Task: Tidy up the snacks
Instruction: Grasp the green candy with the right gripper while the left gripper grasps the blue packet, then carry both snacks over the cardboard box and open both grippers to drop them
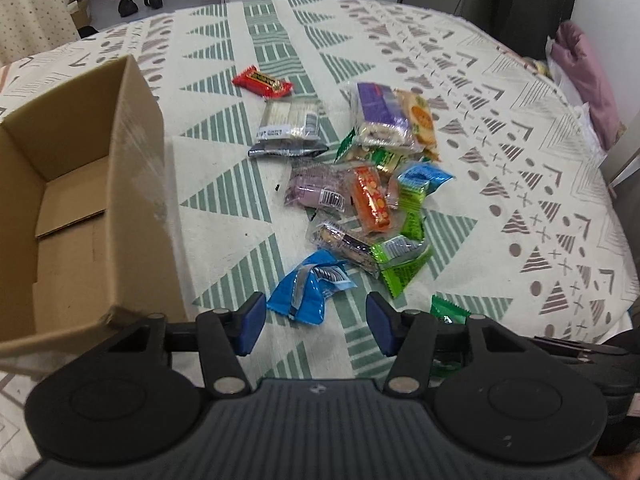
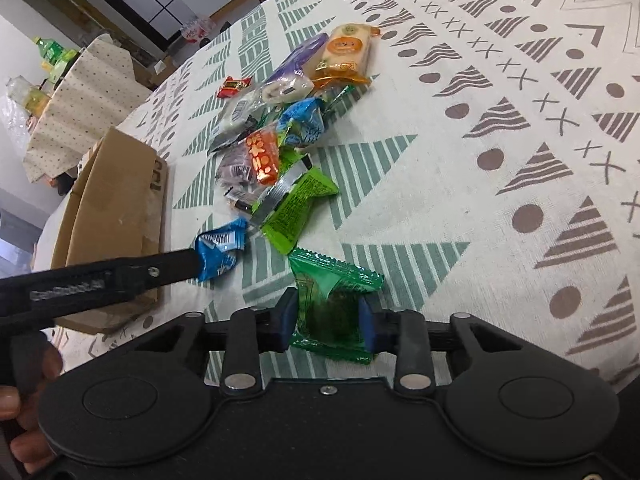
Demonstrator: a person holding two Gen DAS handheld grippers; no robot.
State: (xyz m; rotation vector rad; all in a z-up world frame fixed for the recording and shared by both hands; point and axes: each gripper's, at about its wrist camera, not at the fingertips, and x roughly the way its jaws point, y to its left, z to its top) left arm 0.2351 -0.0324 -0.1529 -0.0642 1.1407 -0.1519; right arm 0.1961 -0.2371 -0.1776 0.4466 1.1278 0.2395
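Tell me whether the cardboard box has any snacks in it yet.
Empty as far as visible: the cardboard box shows only bare floor in the left wrist view; its nearest corner is hidden.

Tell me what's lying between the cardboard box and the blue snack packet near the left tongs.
Nothing: in the left wrist view only bare patterned tablecloth separates the cardboard box from the blue snack packet.

The snack pile (image 1: pixel 360 184) lies on the tablecloth (image 1: pixel 500 140), right of the box (image 1: pixel 132 184).
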